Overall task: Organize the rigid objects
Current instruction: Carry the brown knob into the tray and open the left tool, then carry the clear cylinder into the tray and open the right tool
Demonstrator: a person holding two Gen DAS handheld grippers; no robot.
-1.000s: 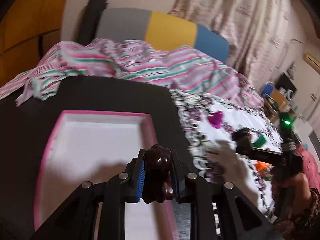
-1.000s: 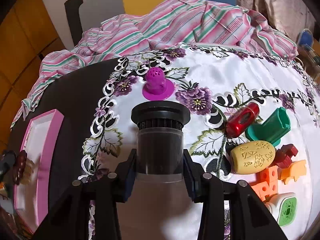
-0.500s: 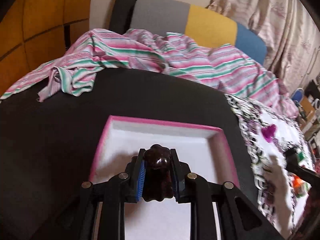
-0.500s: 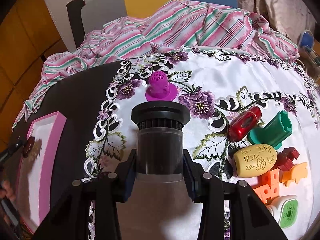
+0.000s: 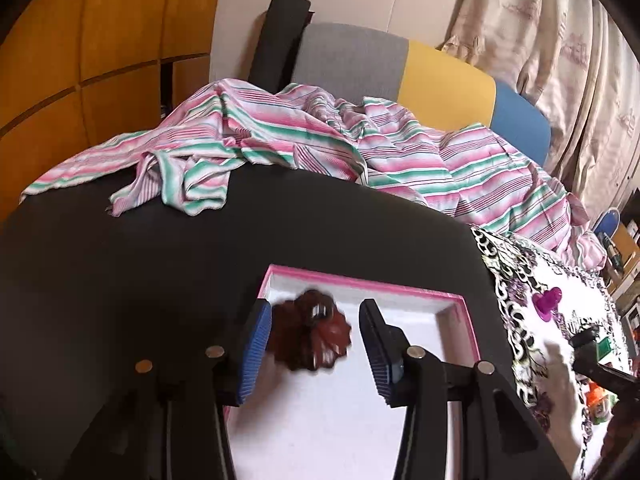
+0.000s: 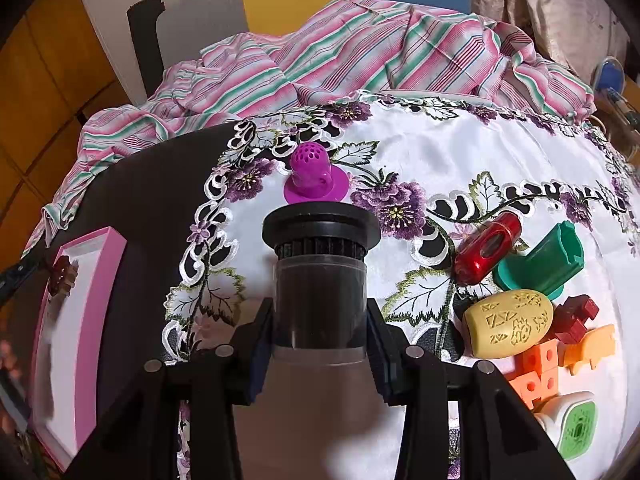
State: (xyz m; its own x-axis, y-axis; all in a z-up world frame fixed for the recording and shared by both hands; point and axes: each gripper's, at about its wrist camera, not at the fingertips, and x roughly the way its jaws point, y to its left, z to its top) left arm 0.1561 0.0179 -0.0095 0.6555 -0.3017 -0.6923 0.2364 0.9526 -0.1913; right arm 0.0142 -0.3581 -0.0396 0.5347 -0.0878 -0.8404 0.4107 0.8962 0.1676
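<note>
Left gripper (image 5: pixel 312 344) fingers have just spread, and the brown flower piece (image 5: pixel 310 336) drops blurred over the pink tray (image 5: pixel 466 320) near its far corner; it may bounce out. Right gripper (image 6: pixel 320 340) grips the dark jar (image 6: pixel 320 276), which could slip.

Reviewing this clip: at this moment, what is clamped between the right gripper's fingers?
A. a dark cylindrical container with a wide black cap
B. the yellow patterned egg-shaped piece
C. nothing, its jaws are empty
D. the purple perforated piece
A: in the right wrist view the right gripper has both pads pressed against the sides of the dark cylindrical container, its wide black cap above the fingers.
</note>
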